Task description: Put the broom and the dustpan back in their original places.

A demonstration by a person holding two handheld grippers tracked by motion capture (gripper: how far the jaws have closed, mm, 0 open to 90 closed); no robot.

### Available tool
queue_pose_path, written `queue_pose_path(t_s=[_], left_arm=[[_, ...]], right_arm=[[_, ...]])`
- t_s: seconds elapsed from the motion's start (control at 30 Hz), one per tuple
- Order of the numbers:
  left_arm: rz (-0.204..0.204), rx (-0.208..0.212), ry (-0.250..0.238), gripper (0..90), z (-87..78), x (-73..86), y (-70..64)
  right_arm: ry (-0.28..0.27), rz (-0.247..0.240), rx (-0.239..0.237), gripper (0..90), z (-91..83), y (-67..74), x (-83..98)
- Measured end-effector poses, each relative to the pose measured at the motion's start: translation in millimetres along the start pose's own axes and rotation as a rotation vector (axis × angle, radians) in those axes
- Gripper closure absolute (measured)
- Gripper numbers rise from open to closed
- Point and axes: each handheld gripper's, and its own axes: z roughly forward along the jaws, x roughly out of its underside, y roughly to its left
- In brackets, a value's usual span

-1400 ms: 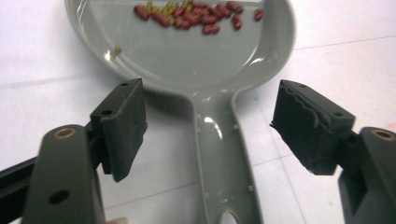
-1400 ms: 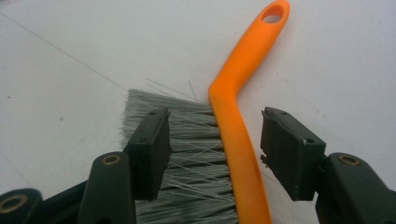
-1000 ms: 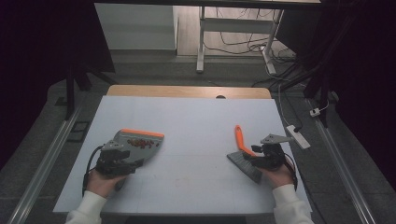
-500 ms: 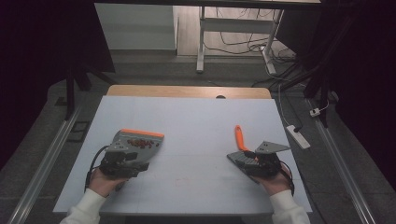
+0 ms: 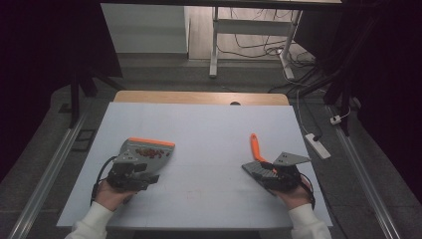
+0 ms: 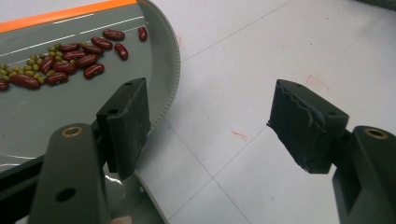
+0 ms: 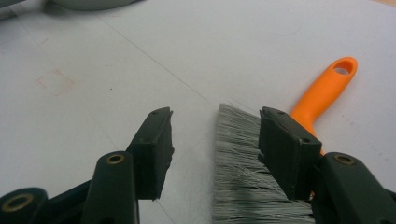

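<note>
A grey dustpan (image 5: 160, 155) with an orange front edge lies on the left of the white table, holding red beans (image 6: 74, 56) and small green ones. My left gripper (image 5: 143, 170) stands open at the pan's near end. In the left gripper view (image 6: 210, 121) one jaw hangs over the pan's rim (image 6: 170, 79) and the other over bare table. On the right lies a brush with an orange handle (image 5: 256, 148) and grey bristles (image 7: 238, 163). My right gripper (image 5: 266, 170) is open over the bristles, one jaw above them, in the right gripper view (image 7: 215, 140).
The white table top (image 5: 209, 124) has a wooden strip (image 5: 199, 97) along its far edge. A white power strip (image 5: 316, 145) lies on the floor to the right, and desk legs and cables stand beyond the table.
My right gripper has sunk slightly and drawn a little toward the near edge over the brush. The left gripper and the dustpan have stayed in place.
</note>
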Motion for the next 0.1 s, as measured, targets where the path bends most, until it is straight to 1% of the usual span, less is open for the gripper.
queue_pose_path(t_s=[0.1], left_arm=[[-0.003,-0.001,0.001,29.3,0.2,0.3,0.2]], right_arm=[[0.003,-0.003,0.000,44.6,0.4,0.3,-0.3]])
